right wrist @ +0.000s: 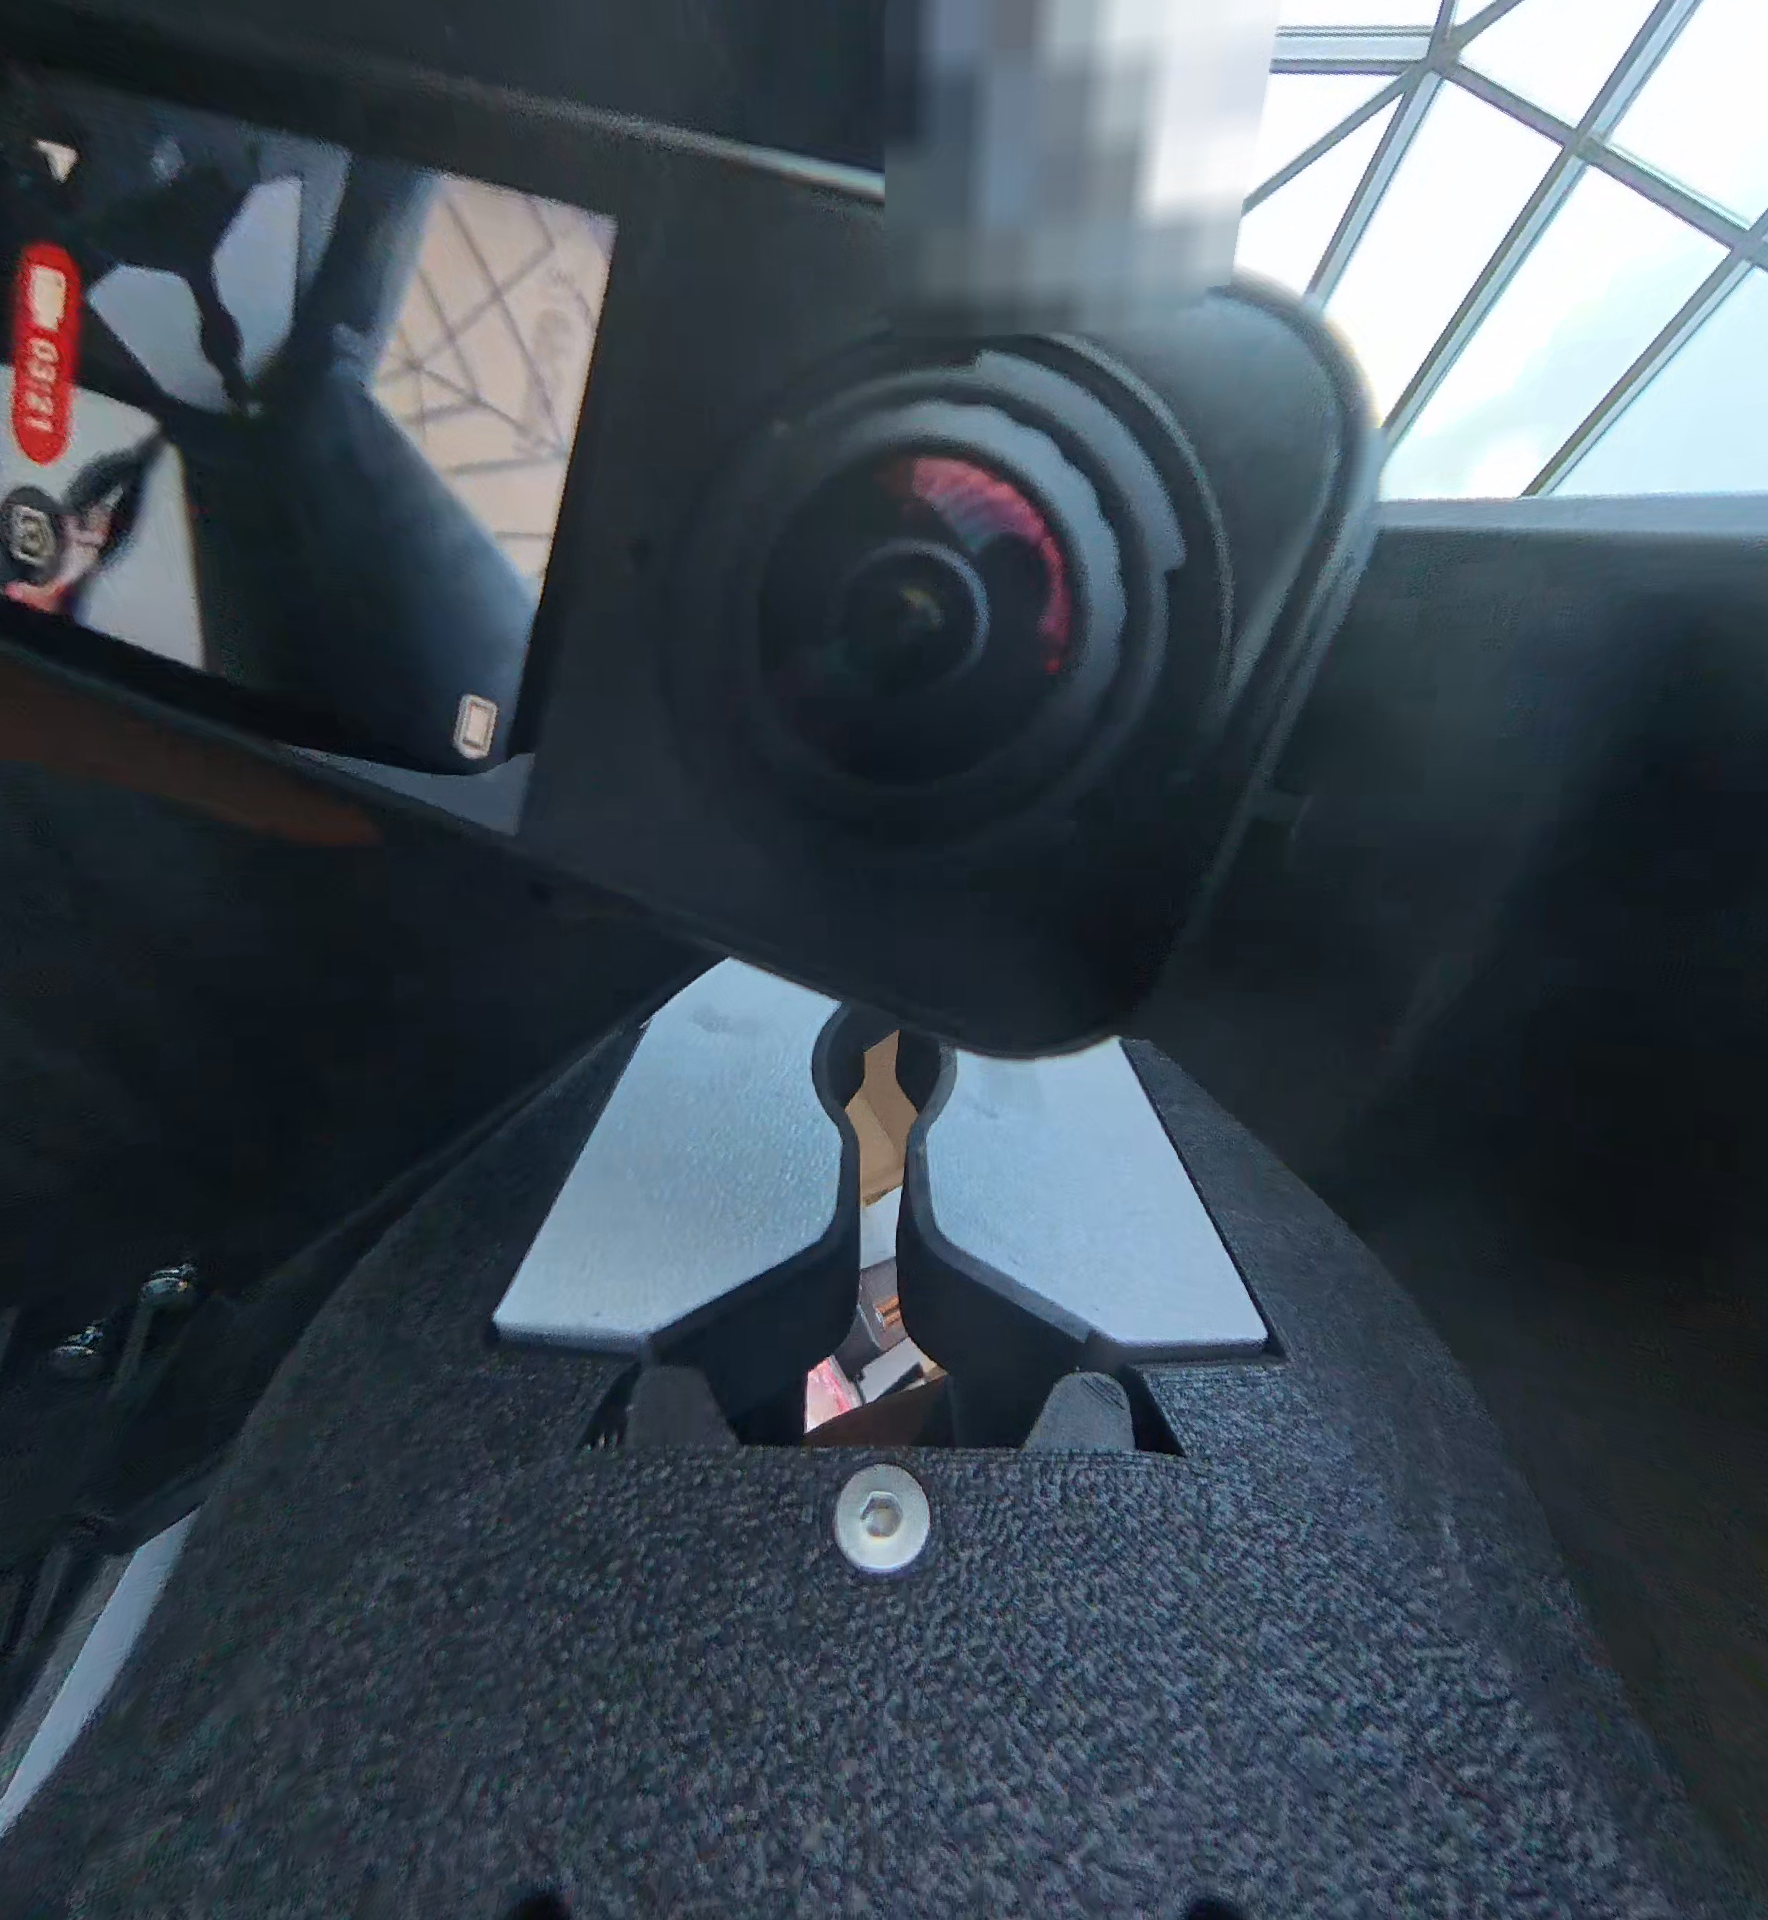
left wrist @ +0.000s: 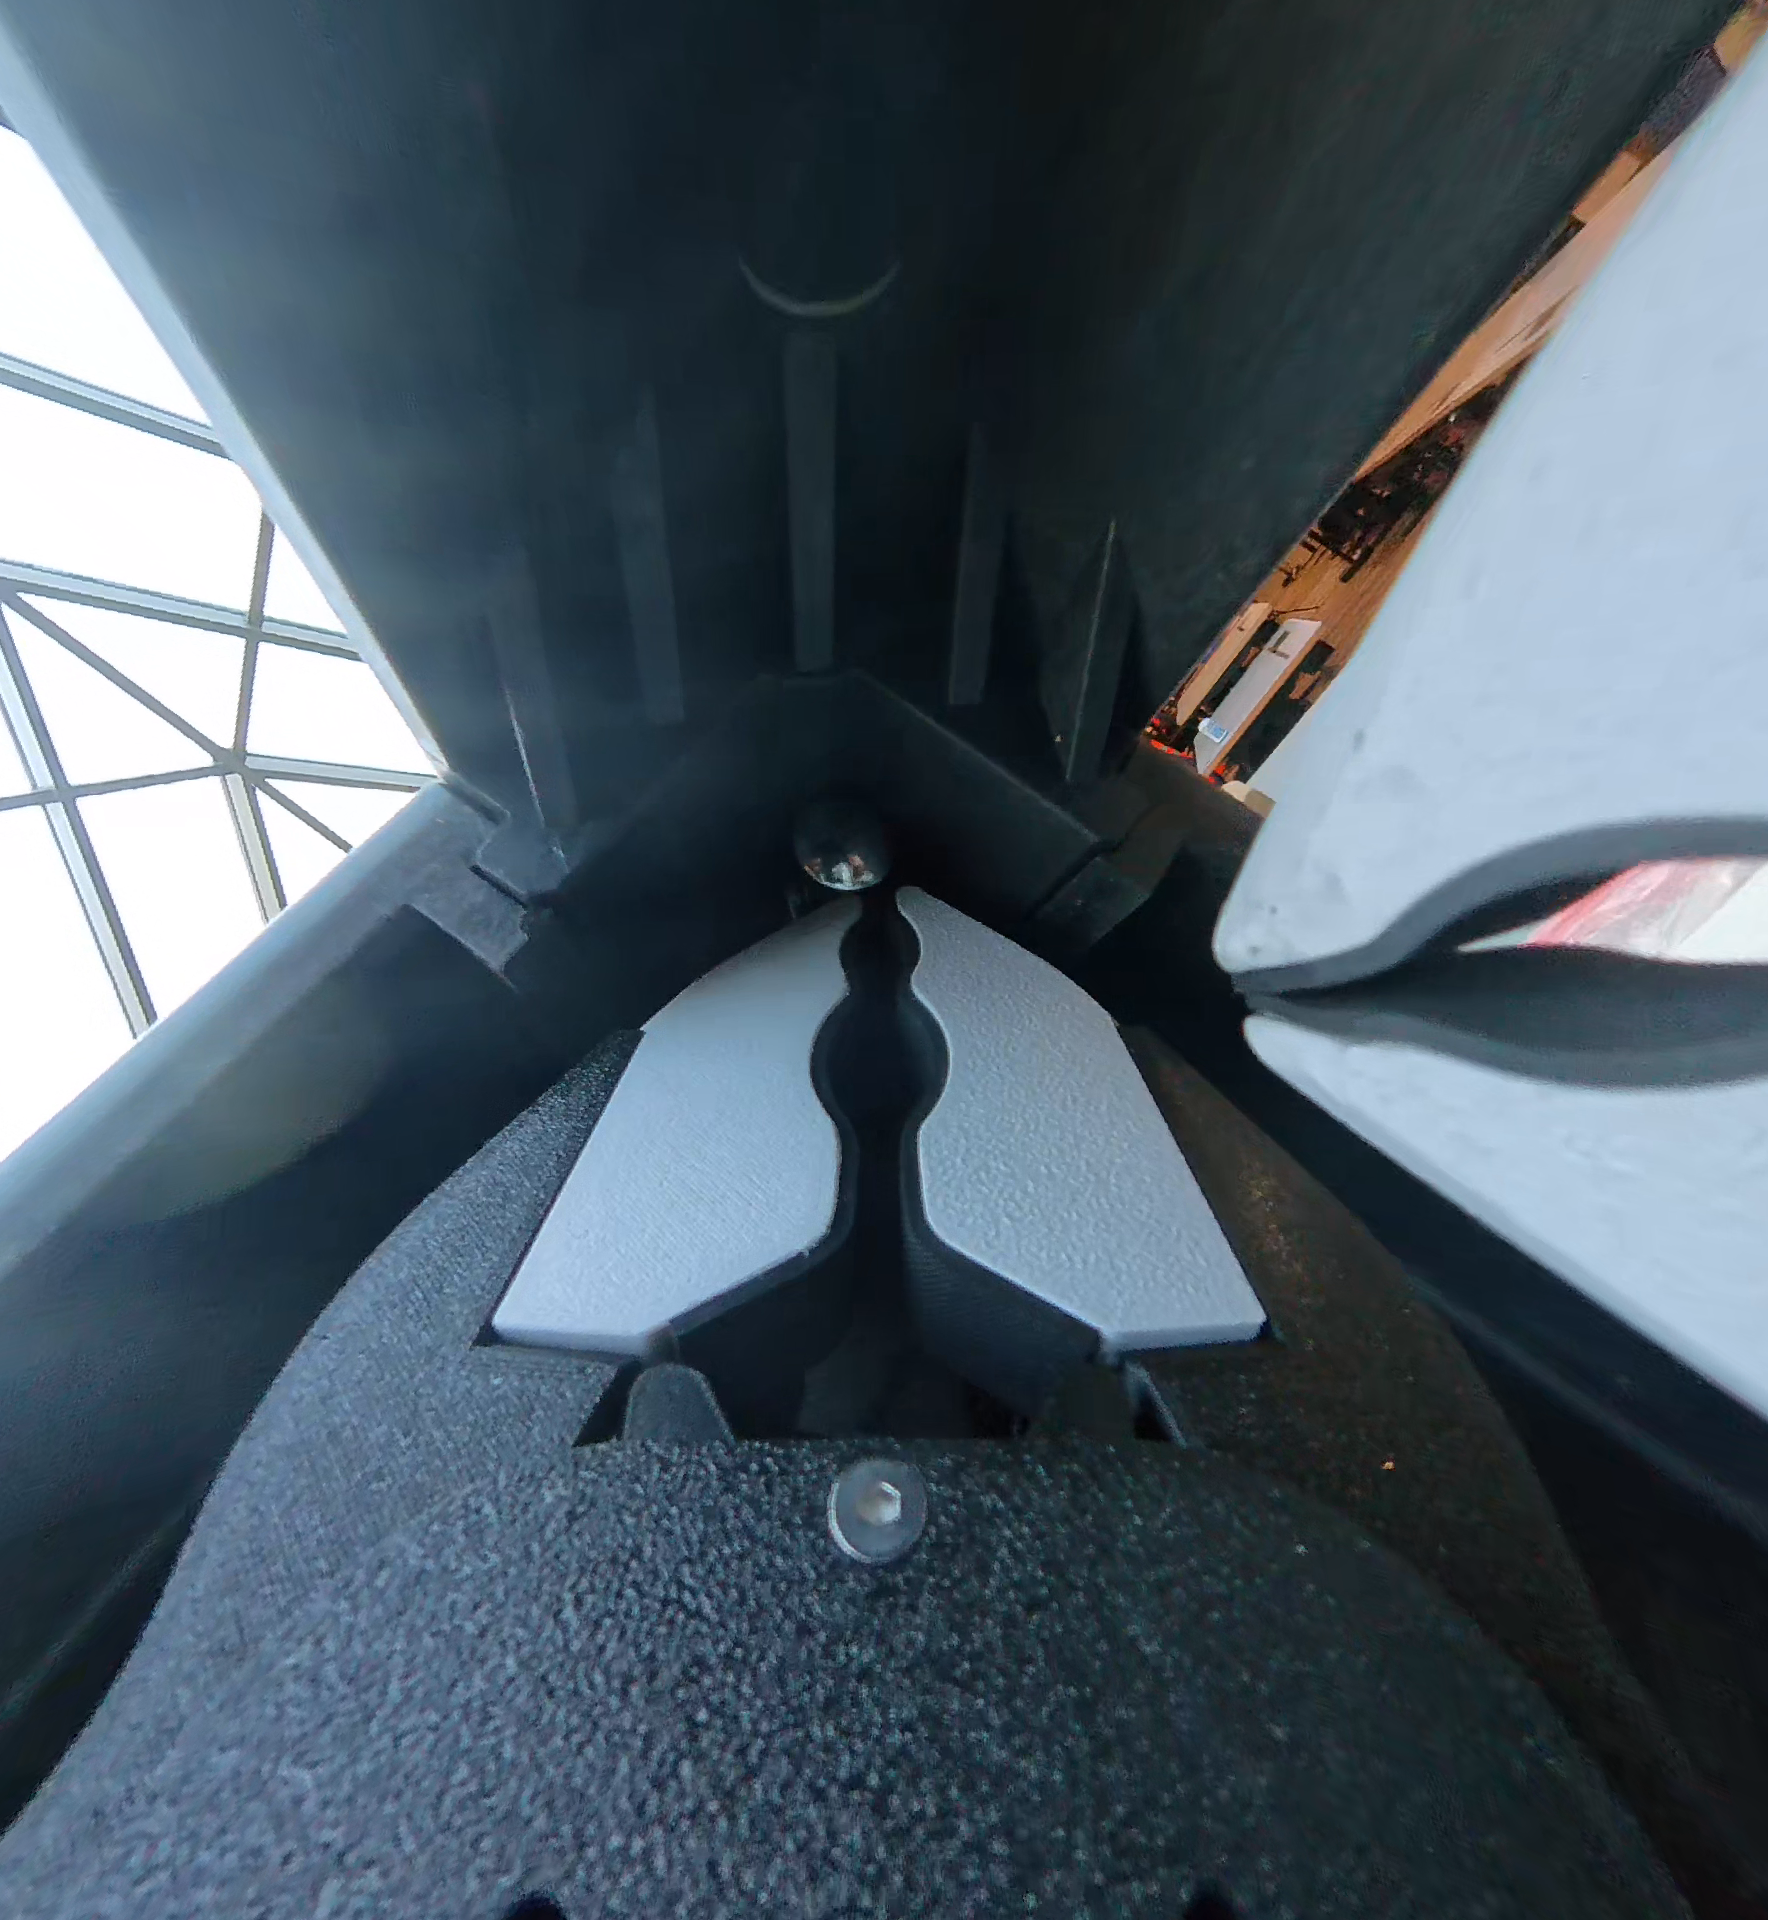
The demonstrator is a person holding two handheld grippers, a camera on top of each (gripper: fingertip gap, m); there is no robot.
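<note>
My left gripper (left wrist: pixel 880 914) is shut and empty, its grey fingers (left wrist: pixel 714 1143) pressed together. Its tips sit against the black underside of the other device (left wrist: pixel 859 468), just below a small shiny round knob (left wrist: pixel 841 857). The right gripper's two big grey fingers (left wrist: pixel 1586 675) fill the right of the left wrist view, their black pads together at the tip. My right gripper (right wrist: pixel 882 1060) is shut and empty. Its tips are hidden under the left gripper's black camera (right wrist: pixel 921 623), whose fisheye lens faces me at very close range. A small lit screen (right wrist: pixel 267 416) sits beside the lens.
A glass roof with a metal lattice (left wrist: pixel 80 623) is bright behind both devices, and shows in the right wrist view (right wrist: pixel 1638 260) too. A strip of a room far below (left wrist: pixel 1379 520) shows between the black body and the grey fingers. Screw heads (right wrist: pixel 163 1288) stick out at the left. Tip to tip, the grippers are about 8 cm apart.
</note>
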